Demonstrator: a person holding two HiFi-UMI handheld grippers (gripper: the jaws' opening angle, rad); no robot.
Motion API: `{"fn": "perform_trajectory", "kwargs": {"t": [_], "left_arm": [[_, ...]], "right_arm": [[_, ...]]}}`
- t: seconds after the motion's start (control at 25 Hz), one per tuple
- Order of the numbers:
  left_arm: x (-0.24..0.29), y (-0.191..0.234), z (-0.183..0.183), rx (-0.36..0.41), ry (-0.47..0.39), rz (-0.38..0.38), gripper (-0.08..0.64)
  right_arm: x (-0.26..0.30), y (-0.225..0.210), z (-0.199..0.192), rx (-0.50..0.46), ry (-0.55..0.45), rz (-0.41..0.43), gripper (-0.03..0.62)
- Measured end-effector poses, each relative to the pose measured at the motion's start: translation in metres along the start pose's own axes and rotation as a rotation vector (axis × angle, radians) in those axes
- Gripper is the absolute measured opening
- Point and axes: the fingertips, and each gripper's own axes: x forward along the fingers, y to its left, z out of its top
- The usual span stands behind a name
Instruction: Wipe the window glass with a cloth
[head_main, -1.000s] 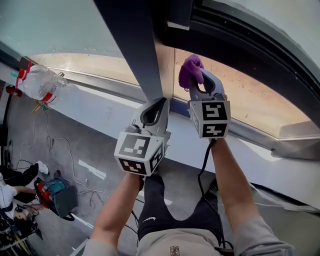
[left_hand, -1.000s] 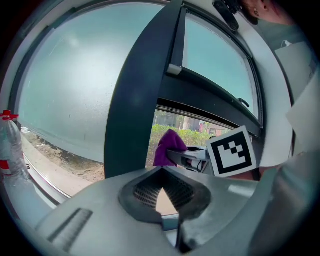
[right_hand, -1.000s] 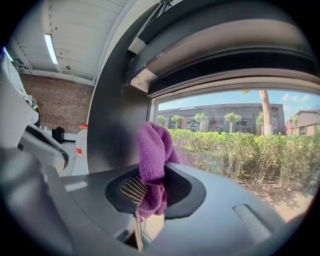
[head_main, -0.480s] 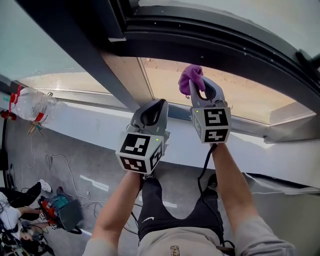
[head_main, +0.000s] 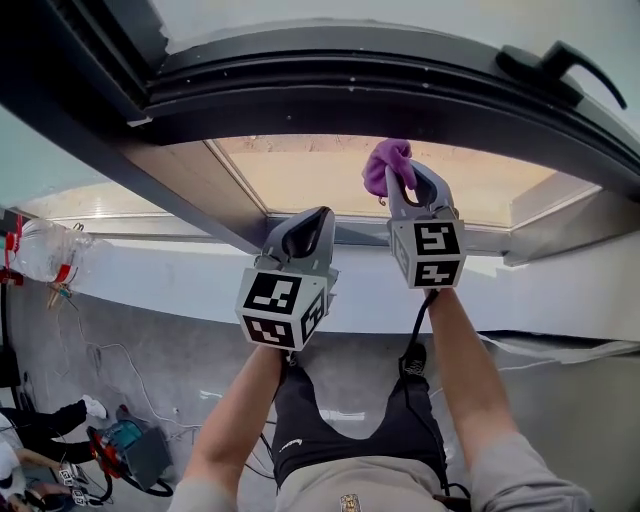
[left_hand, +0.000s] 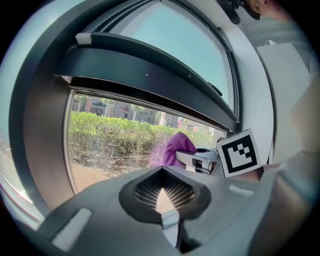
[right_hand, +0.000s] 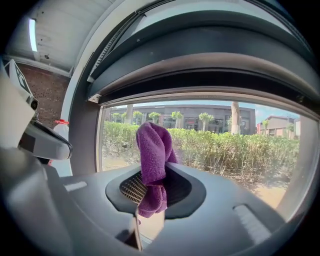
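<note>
Both jaws of the right gripper (right_hand: 148, 202) are clamped on a purple cloth (right_hand: 154, 155), a nubby, bunched wad that stands upright above them, close against the window glass (right_hand: 230, 150); whether it touches the pane cannot be told. The left gripper (left_hand: 162, 200) has its jaws together with nothing between them, just beside the right one. A smooth dark-grey frame (head_main: 350, 90) arches over the glass, bearing a black lever handle (head_main: 560, 65). A clear plastic bottle (head_main: 40, 250) sits far left.
</note>
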Motion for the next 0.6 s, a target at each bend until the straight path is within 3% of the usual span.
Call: {"fn": "perform_trajectory", "kwargs": {"t": [0.6], "left_arm": [[0.077, -0.105, -0.009, 0.029, 0.03, -0.134, 0.0]], "right_arm": [[-0.053, -0.125, -0.03, 0.011, 0.022, -0.139, 0.092]]}}
